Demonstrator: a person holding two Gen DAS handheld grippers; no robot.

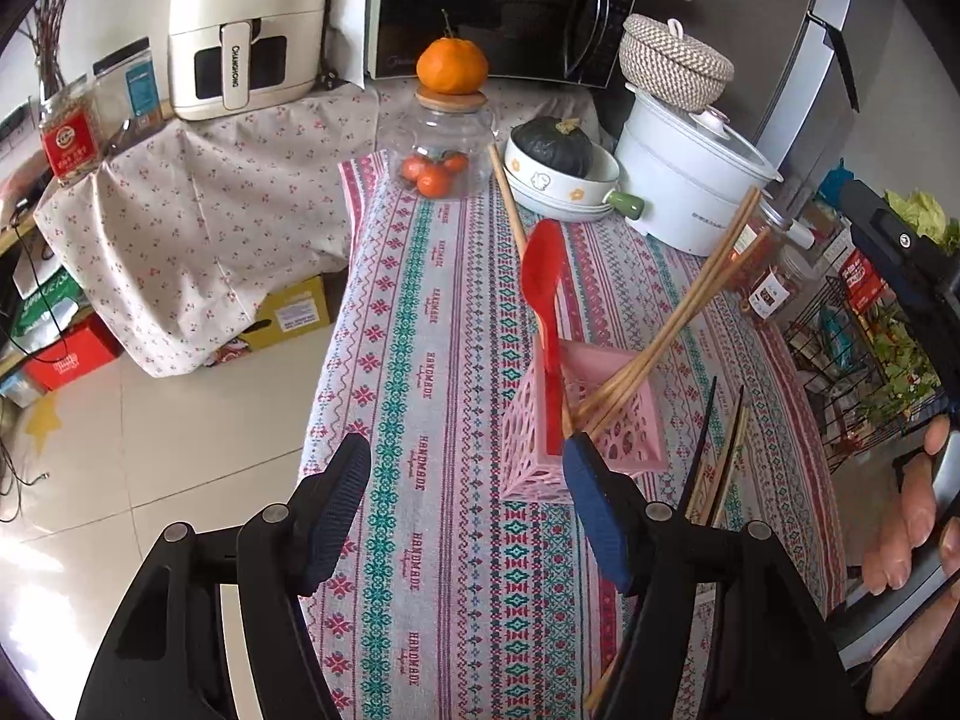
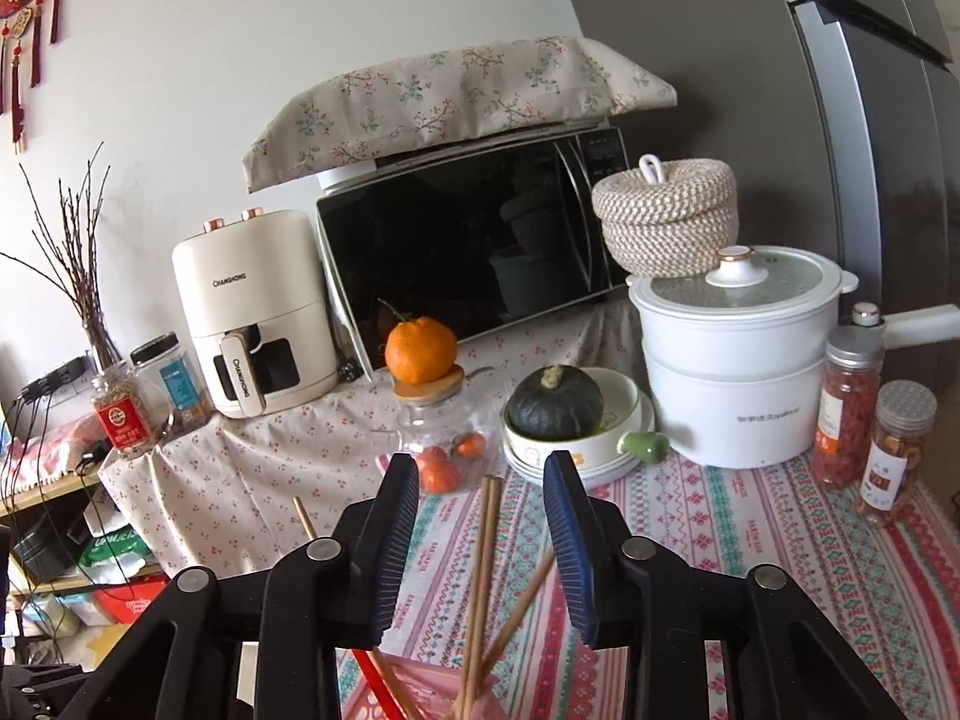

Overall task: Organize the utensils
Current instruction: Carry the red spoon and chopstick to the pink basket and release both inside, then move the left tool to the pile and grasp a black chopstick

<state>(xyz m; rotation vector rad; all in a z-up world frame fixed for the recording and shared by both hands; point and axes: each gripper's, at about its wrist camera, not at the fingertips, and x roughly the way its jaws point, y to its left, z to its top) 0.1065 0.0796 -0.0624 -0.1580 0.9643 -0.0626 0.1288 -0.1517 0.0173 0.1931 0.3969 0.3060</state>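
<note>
A pink lattice utensil holder (image 1: 585,426) stands on the patterned tablecloth (image 1: 432,360). It holds a red spoon (image 1: 543,294) and several wooden chopsticks (image 1: 678,324). More chopsticks, dark and wooden, (image 1: 717,456) lie on the cloth to its right. My left gripper (image 1: 465,450) is open and empty, just in front of the holder. In the right wrist view, my right gripper (image 2: 480,468) is open and empty above the holder (image 2: 420,696), with the wooden chopsticks (image 2: 486,552) standing up between its fingers.
At the back stand a glass jar (image 1: 441,144) with an orange on its lid, a bowl with a dark squash (image 1: 558,162), a white pot (image 1: 690,180), a microwave (image 2: 474,252) and an air fryer (image 2: 258,312). Spice jars (image 2: 849,408) sit right. The table's left edge drops to the floor.
</note>
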